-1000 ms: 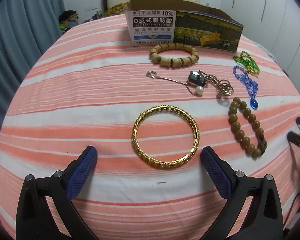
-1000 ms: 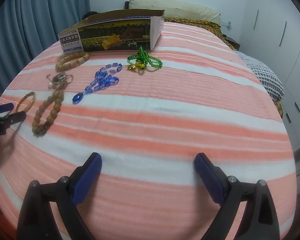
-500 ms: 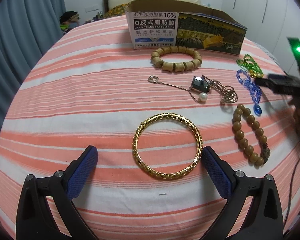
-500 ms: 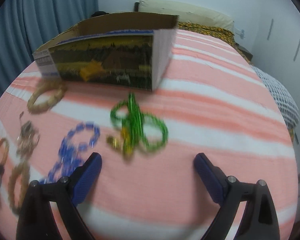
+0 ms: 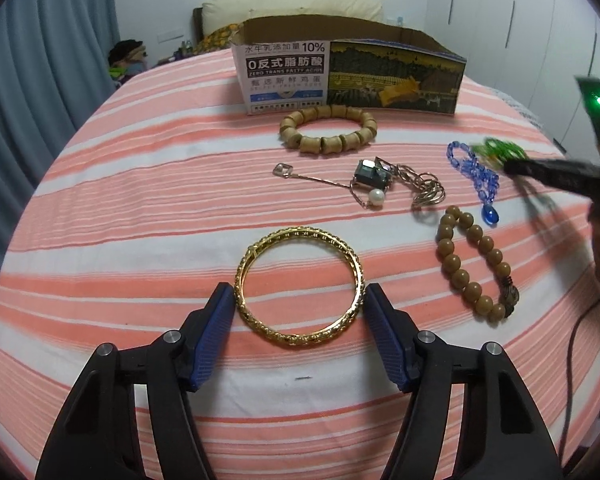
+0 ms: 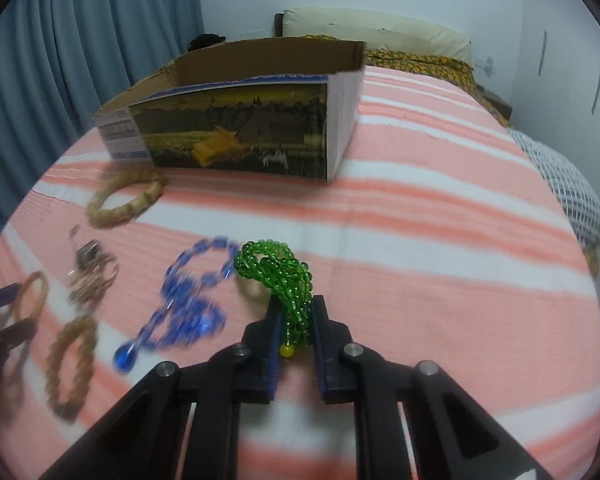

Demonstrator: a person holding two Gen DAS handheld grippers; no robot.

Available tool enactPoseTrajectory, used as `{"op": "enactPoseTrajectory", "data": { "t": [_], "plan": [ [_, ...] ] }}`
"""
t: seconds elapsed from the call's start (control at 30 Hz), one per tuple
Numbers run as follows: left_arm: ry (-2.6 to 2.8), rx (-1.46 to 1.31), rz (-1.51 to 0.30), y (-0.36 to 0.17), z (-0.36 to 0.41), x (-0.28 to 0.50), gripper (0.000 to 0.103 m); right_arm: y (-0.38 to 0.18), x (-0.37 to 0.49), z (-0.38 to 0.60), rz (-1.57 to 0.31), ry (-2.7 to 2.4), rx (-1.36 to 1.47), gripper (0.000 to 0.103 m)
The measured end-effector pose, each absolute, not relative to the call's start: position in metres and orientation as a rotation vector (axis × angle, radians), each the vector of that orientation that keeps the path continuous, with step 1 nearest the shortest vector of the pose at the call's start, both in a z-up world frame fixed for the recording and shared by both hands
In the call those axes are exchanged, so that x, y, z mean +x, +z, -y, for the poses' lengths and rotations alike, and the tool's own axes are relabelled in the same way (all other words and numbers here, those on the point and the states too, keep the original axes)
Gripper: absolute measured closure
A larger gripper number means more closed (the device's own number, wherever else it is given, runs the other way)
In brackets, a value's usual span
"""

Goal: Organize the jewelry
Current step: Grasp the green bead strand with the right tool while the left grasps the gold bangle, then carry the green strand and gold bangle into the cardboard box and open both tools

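1. Already the right gripper [image 6: 295, 326] is clamped on the green bead strand [image 6: 276, 270], which sits bunched between its pads, just right of the blue bead chain [image 6: 188, 300] and nearer than the cardboard box [image 6: 236, 120].
2. Those beads look light, limp and slippery, so I judge a pinch across the thick bundle safest.
3. Meanwhile the left gripper [image 5: 300, 308] is closing around the gold bangle [image 5: 299, 286] on the striped bedspread [image 5: 140, 200]; the pads flank it, apparently not yet pressing.
4. Stiff and smooth, the bangle probably suits a squeeze across its outer rim.
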State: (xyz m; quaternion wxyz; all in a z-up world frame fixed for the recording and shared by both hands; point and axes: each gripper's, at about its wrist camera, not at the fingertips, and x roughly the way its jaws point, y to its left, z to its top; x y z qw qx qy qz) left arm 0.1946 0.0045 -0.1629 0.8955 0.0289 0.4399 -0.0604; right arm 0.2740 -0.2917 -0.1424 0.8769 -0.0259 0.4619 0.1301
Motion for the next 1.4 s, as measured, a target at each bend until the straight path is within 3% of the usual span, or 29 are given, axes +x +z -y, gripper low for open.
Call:
{"op": "enactPoseTrajectory", "data": {
  "t": [0.63,1.4],
  "plan": [
    [-0.117,-0.057,-0.882,-0.14,-0.023,0.183,0.036,-0.107,0.178,0.309,-0.928,0.242,0.137,0.089],
    [-0.157,-0.061,-0.808,-0.095,-0.021,0.194,0.036,-0.071,0.179,0.28,-0.898,0.306,0.112,0.089]
  ]
}}
